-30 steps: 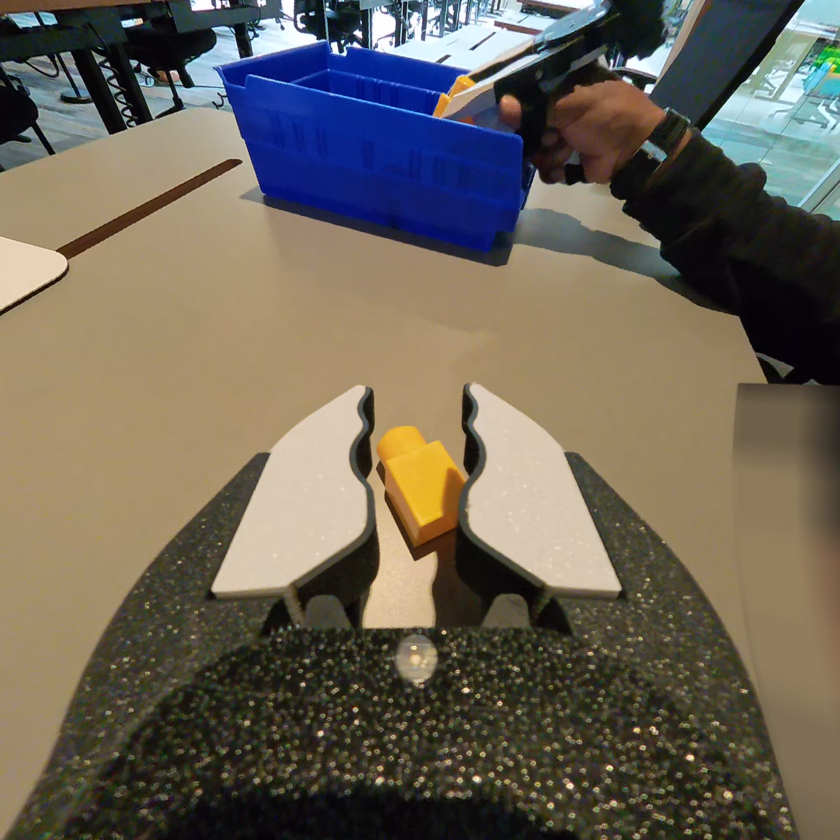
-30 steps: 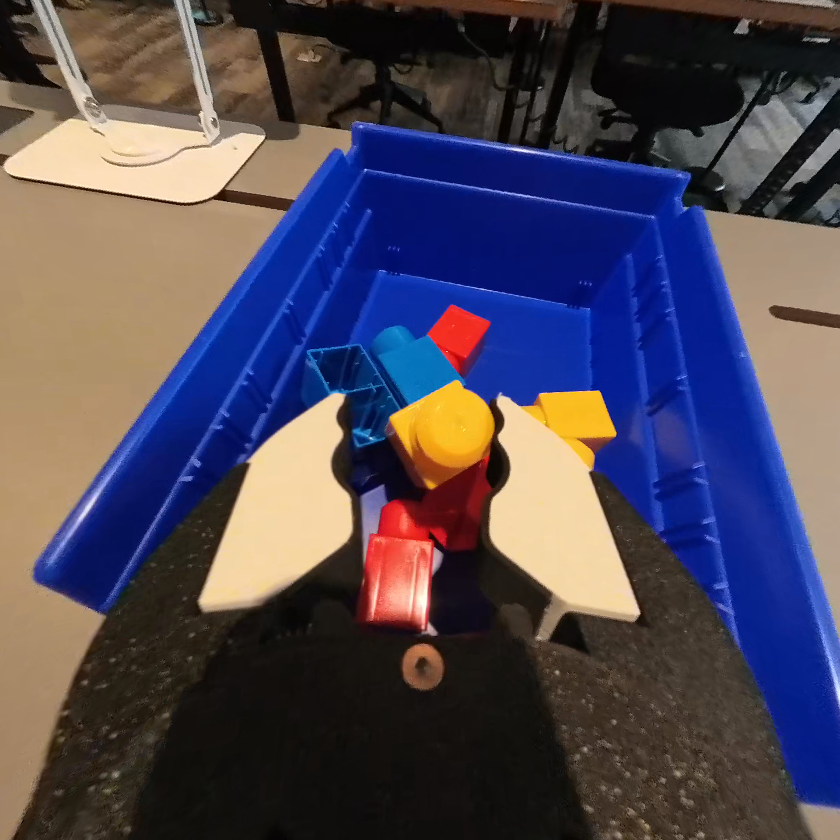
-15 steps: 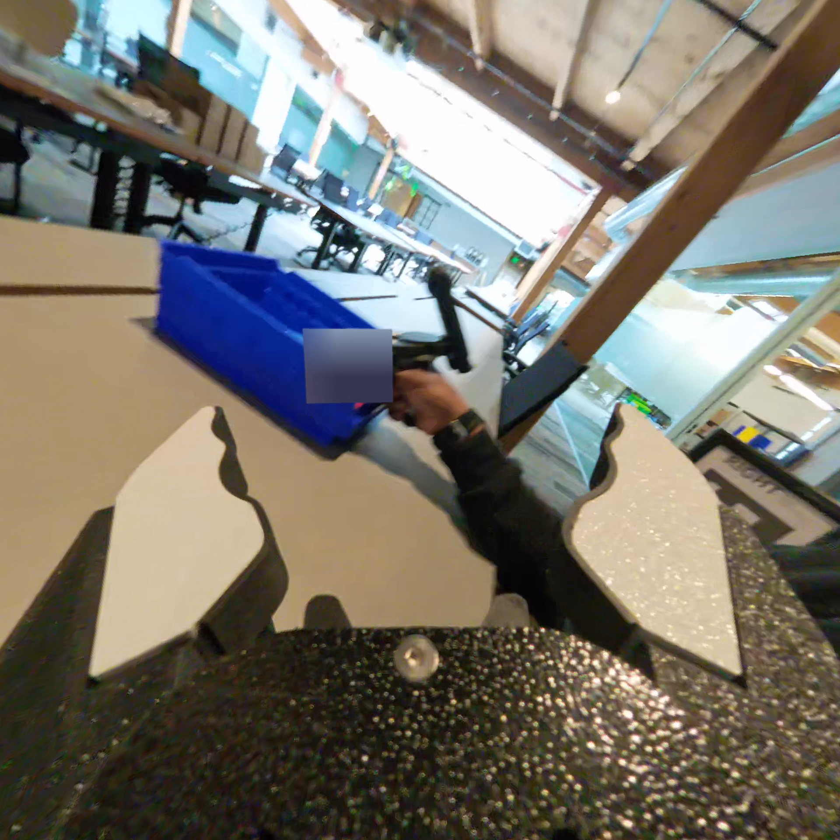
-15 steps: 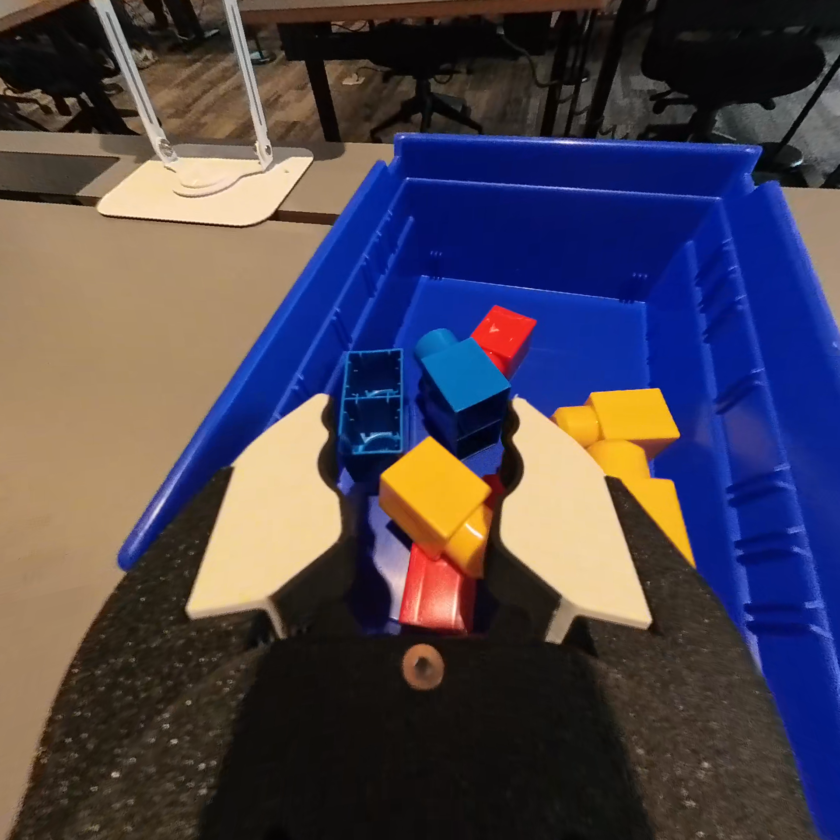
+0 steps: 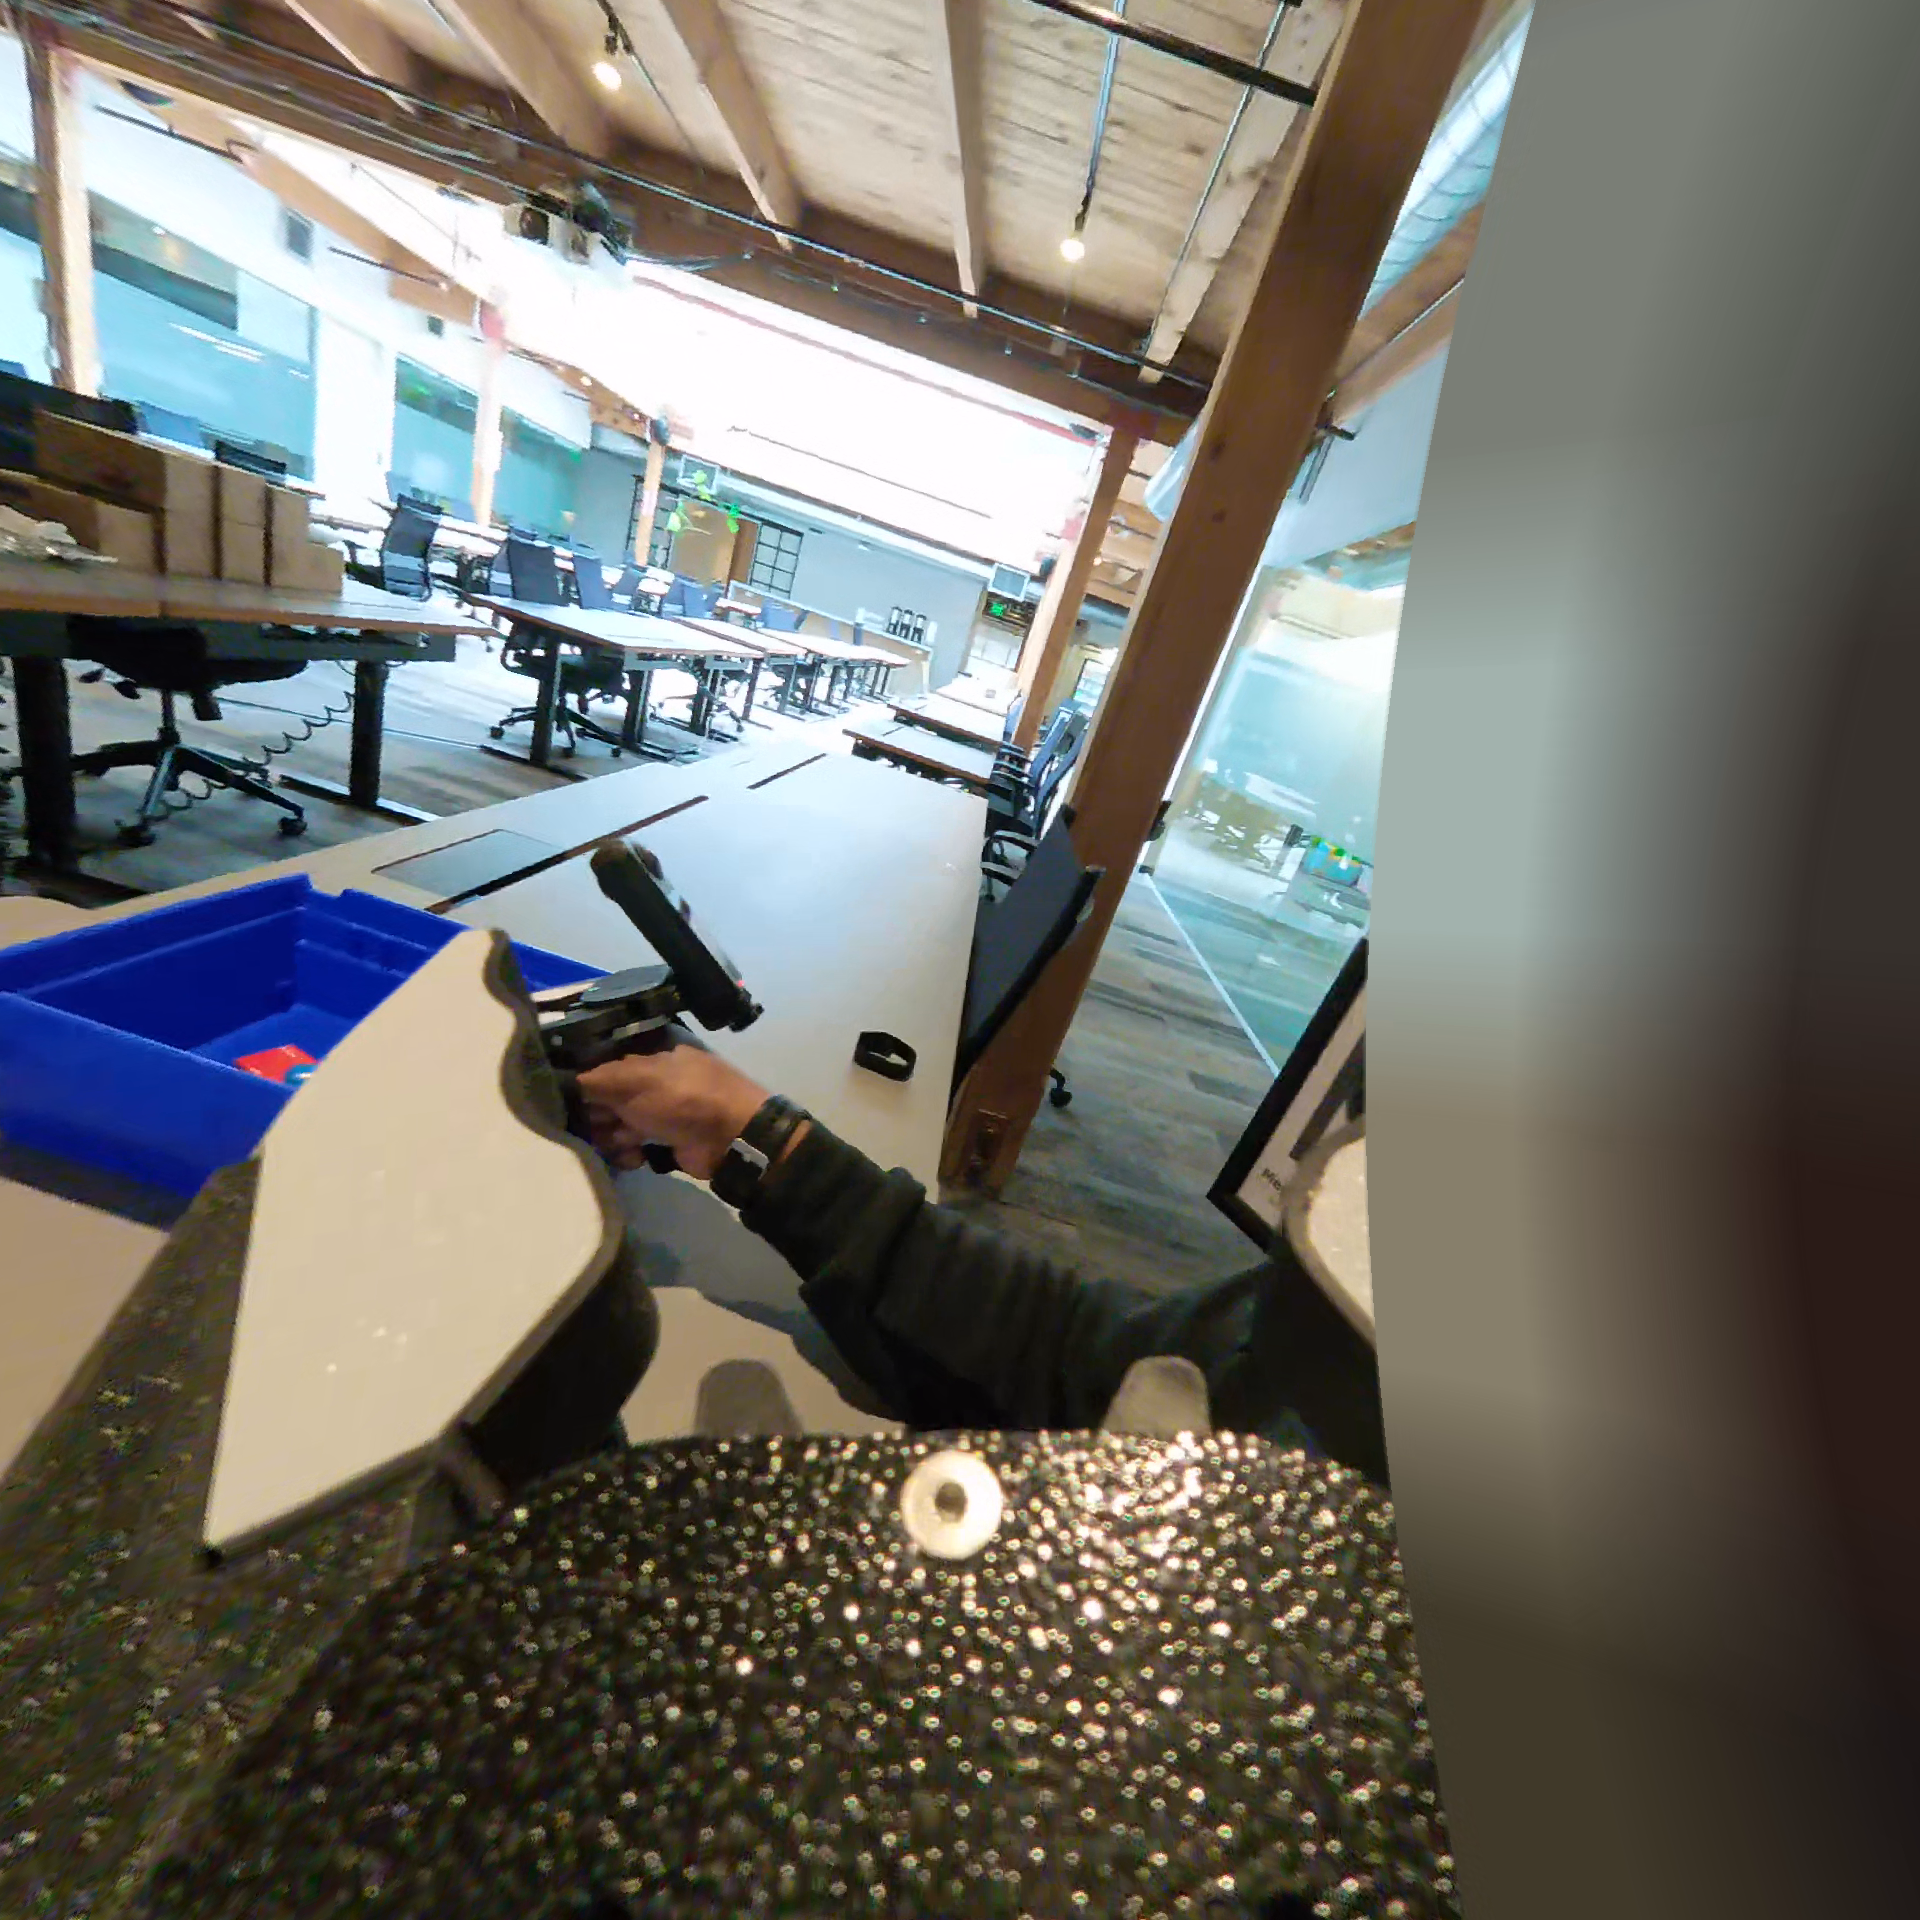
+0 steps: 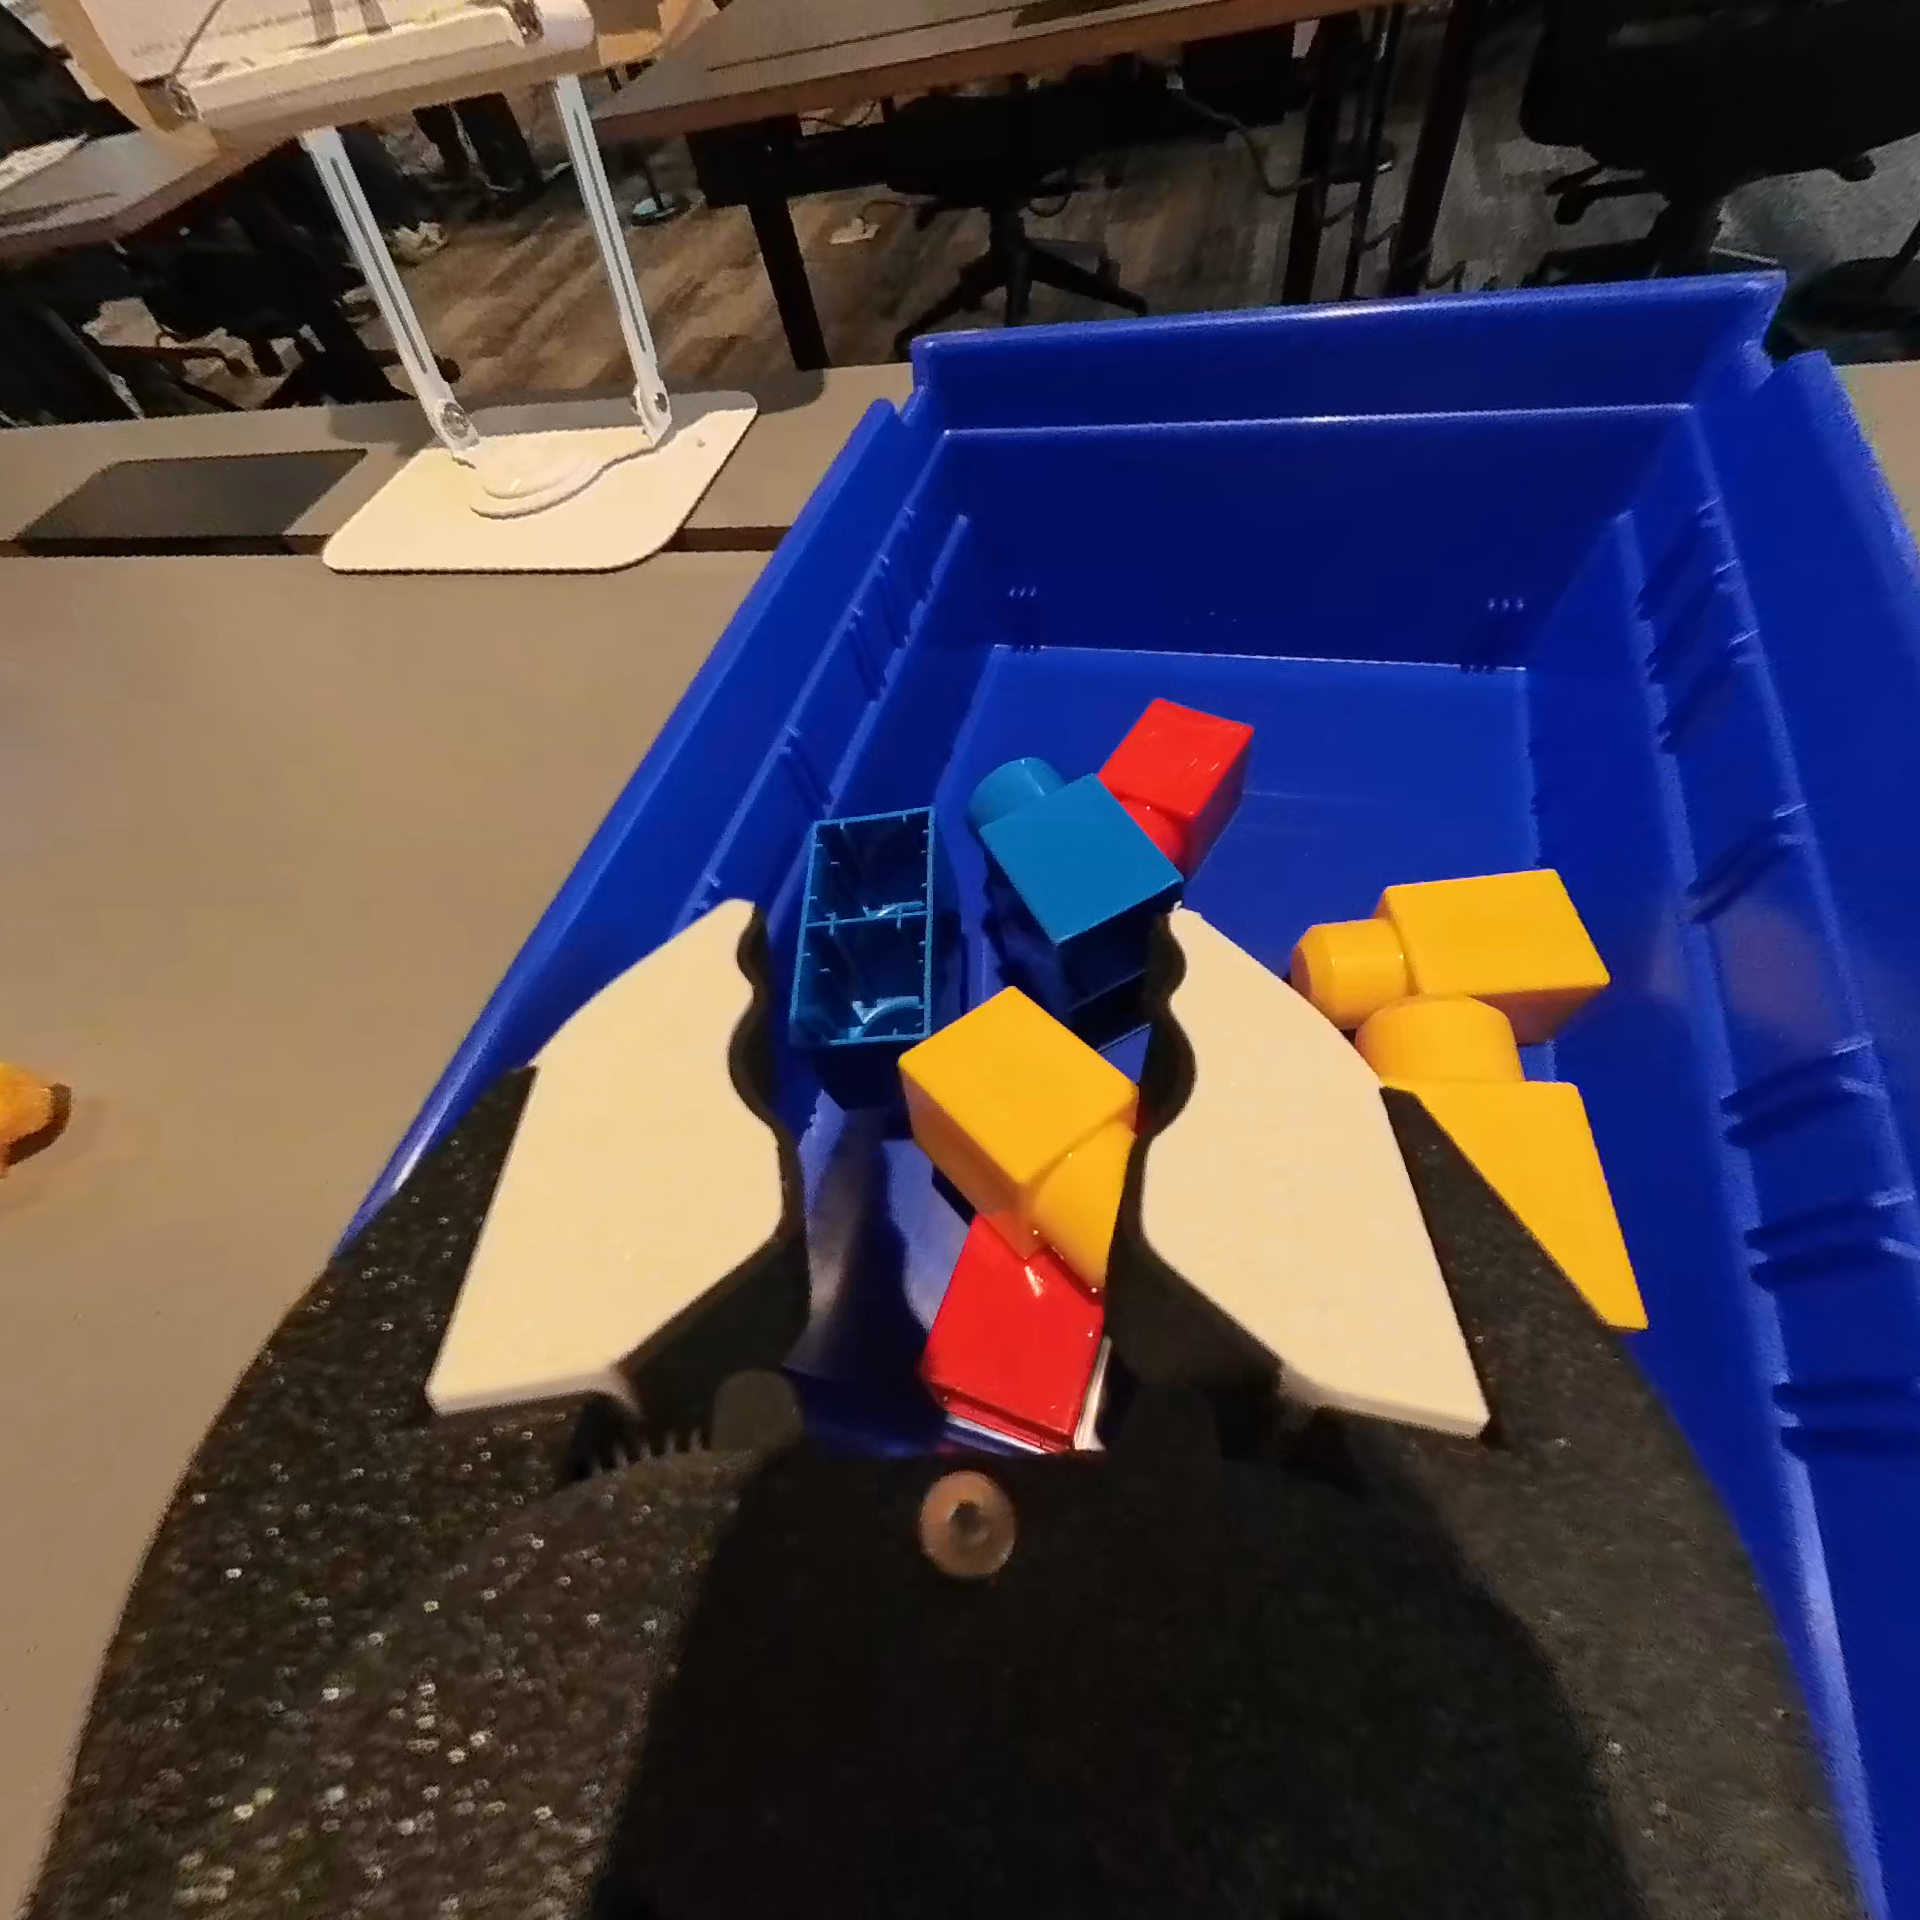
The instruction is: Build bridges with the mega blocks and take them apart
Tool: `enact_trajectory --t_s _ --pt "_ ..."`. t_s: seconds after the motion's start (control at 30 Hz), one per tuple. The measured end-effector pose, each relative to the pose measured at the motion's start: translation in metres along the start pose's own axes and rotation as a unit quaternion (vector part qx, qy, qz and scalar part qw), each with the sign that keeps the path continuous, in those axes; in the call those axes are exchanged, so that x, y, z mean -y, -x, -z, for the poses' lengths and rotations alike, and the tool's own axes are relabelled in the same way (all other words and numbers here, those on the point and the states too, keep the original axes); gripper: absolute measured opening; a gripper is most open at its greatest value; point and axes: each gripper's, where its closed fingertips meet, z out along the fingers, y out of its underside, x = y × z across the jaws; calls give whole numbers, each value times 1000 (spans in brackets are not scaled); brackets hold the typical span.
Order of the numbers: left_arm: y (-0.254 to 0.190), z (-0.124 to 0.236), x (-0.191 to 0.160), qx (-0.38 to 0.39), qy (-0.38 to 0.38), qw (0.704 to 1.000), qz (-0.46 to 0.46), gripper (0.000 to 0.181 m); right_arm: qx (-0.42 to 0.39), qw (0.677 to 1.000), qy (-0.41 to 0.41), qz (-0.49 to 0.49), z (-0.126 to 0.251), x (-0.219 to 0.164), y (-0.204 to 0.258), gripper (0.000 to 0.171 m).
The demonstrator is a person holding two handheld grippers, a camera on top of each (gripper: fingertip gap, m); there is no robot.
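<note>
In the right wrist view my right gripper [image 6: 956, 925] is open over the near end of the blue bin [image 6: 1714, 831]. A yellow block [image 6: 1013, 1101] lies loose between its fingers, resting on a red block [image 6: 1013, 1340]. The bin also holds a hollow light-blue block [image 6: 868, 925], a blue block [image 6: 1075, 862], another red block [image 6: 1179, 774] and yellow blocks [image 6: 1455, 956]. One yellow block [image 6: 26, 1117] lies on the table at the left edge. My left gripper [image 5: 914, 1091] is wide open, empty and raised, pointing across the room. Its right finger is mostly behind a blur patch.
The left wrist view shows the bin [image 5: 125, 1049], the person's hand [image 5: 665, 1112] on the right gripper's handle and a dark sleeve across the table. A white stand base [image 6: 540, 488] sits beyond the bin's left. A small black band [image 5: 883, 1055] lies on the table.
My right gripper opened and the yellow block dropped into the bin; the gripper drew back a little. My left gripper opened off the yellow block on the table, lifted and swung up to the right.
</note>
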Motion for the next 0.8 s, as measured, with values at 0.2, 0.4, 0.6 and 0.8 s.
enact_trajectory --t_s 0.2,0.4,0.6,0.8 --pt "1 9 0 -6 -2 1000 24 145 7 1000 -4 -11 1 1 1 69" --pt "-4 11 5 -2 -10 1000 19 145 13 1000 -3 -7 -1 1 6 69" --pt "48 28 -3 63 1 998 -3 145 15 1000 -19 15 8 10 17 70" --pt "184 76 -85 162 117 978 -59 145 54 988 -61 129 31 36 78 73"
